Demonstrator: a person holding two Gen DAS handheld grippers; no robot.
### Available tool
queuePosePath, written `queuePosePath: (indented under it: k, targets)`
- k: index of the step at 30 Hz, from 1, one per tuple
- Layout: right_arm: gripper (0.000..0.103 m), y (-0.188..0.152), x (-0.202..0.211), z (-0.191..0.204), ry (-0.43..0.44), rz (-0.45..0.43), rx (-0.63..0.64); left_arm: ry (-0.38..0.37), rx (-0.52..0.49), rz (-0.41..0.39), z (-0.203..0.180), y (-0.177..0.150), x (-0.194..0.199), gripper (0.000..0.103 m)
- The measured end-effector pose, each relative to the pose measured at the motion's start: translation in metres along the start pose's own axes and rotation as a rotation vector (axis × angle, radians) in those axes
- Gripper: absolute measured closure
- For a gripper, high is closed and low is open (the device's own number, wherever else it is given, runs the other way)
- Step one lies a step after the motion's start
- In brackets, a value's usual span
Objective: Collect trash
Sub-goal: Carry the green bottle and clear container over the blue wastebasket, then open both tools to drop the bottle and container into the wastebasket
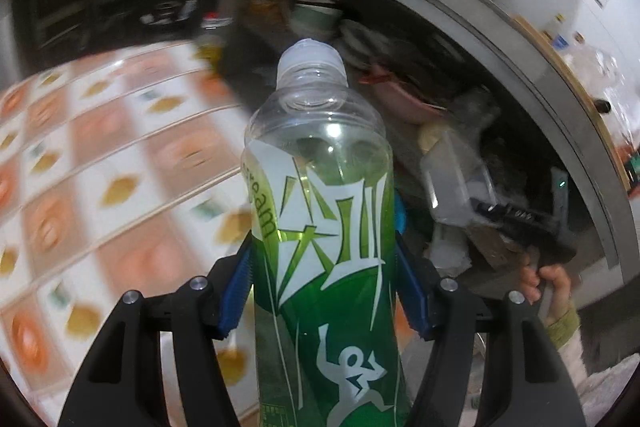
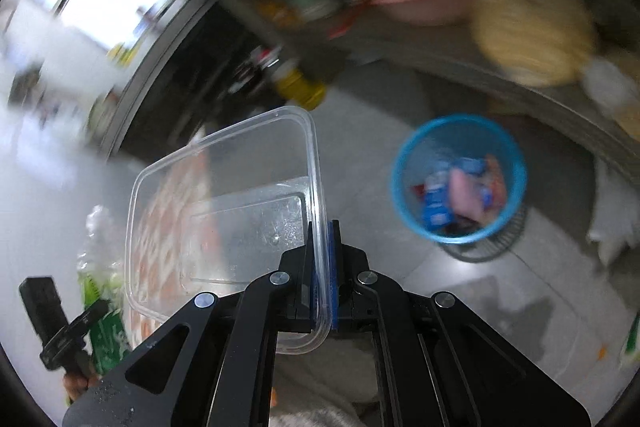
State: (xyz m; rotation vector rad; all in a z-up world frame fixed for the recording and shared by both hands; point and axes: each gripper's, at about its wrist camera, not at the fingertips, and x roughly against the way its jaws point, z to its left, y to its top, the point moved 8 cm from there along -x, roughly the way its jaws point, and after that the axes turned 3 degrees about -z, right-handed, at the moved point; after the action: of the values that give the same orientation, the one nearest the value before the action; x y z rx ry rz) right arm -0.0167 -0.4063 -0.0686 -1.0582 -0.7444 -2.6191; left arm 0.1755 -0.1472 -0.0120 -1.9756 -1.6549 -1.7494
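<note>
With your right gripper [image 2: 320, 267] clamped on the clear container [image 2: 224, 203] rim and left gripper [image 1: 324, 267] squeezing the green bottle [image 1: 320, 227], release only once directly above the blue bin [image 2: 460, 179], ahead-right of the right jaws.

My left wrist camera sits just behind the left tongs [image 1: 322, 259] and looks along them, tilted down, so the green-labelled clear plastic bottle [image 1: 320, 219] fills the centre at very close range, with the patterned orange-and-white floor [image 1: 100, 167] beyond. My right wrist camera looks down past the right tongs [image 2: 322, 267] toward the grey tiled floor [image 2: 460, 287] and the round blue plastic waste bin [image 2: 460, 179]. Each view catches the other: the right tongs with the clear rectangular plastic container [image 2: 224, 207] appear at the left view's right side, the bottle at the right view's lower left.
</note>
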Motion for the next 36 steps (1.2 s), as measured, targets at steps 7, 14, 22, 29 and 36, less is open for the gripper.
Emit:
queuePosePath:
  k: [7,14,22,29,36]
  targets:
    - [0.100,-0.009,-0.007,-0.104,-0.107,-0.036,-0.266,-0.111,-0.081,0.158,-0.070,0.037,-0.098,0.041]
    - [0.100,-0.022,-0.041,-0.185,-0.247,-0.052,-0.441,-0.126,-0.108,0.406,-0.113,0.037,-0.232,0.041]
    - [0.099,-0.029,-0.097,-0.226,-0.355,-0.048,-0.562,-0.045,-0.112,0.628,-0.112,0.009,-0.389,0.041]
    - [0.092,-0.017,-0.132,-0.230,-0.490,-0.069,-0.562,0.012,-0.107,0.650,-0.109,0.010,-0.453,0.041]
    - [0.076,0.002,-0.143,-0.213,-0.565,-0.168,-0.451,0.024,-0.154,0.601,-0.116,0.015,-0.484,0.041]
